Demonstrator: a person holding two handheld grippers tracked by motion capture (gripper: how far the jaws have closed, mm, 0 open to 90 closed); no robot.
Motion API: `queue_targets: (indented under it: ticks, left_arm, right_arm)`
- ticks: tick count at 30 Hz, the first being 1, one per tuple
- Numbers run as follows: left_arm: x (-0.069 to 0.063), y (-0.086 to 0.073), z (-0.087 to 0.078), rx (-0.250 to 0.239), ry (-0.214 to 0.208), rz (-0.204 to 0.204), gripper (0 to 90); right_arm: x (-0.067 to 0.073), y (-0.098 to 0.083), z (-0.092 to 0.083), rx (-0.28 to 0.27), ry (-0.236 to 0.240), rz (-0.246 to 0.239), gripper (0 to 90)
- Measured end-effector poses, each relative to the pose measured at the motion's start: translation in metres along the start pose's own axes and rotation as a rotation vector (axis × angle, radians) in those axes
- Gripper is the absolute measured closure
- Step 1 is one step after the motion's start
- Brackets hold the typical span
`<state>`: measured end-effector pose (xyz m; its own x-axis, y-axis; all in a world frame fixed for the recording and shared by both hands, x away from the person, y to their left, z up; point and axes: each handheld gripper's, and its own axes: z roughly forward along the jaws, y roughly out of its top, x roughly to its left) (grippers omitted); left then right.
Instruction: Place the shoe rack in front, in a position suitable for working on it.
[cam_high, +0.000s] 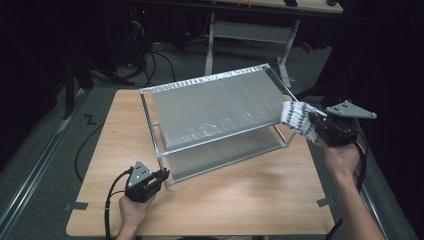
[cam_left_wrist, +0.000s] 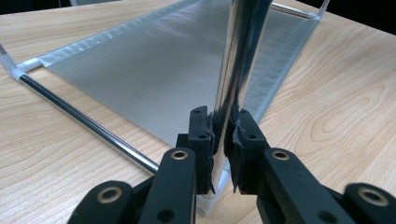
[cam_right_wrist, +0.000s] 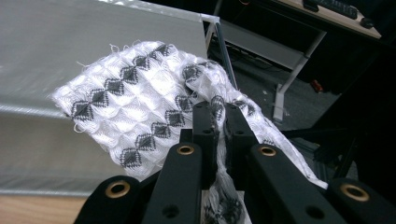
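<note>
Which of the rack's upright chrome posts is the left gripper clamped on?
The near-left corner post, the one closest to the person. The left gripper grips it near its foot; the other posts stand free.

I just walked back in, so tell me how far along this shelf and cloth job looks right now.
Done: the left gripper is clamped on the rack's front corner post, bracing the rack, and the right gripper has the patterned cloth pinched. In hand: the cloth is held up by the rack's right end. Left, probably: wiping the shelf.
</note>
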<state>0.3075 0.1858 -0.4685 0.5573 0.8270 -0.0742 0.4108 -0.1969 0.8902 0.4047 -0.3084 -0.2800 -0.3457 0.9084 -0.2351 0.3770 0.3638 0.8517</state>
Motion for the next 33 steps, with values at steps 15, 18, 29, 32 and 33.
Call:
queue_targets:
  ticks: [15,18,29,32,33]
  left_arm:
    - [0.001,0.0,0.0,-0.001,-0.01,0.012,80.5]
    - [0.001,0.0,0.0,-0.002,-0.012,0.011,80.5]
    - [0.001,0.0,0.001,-0.005,-0.015,0.009,80.5]
    - [0.001,0.0,0.001,-0.004,-0.013,0.009,80.5]
    - [0.0,0.0,0.001,-0.004,-0.012,0.009,80.6]
  right_arm:
    - [-0.001,0.015,0.072,0.112,-0.059,0.022,86.1]
    - [-0.001,0.013,0.079,0.135,-0.059,0.024,86.1]
    - [0.012,0.008,0.088,0.153,-0.02,0.006,86.0]
    - [0.019,0.008,0.085,0.147,-0.003,-0.013,86.0]
    - [0.021,0.008,0.085,0.144,0.0,-0.023,86.0]
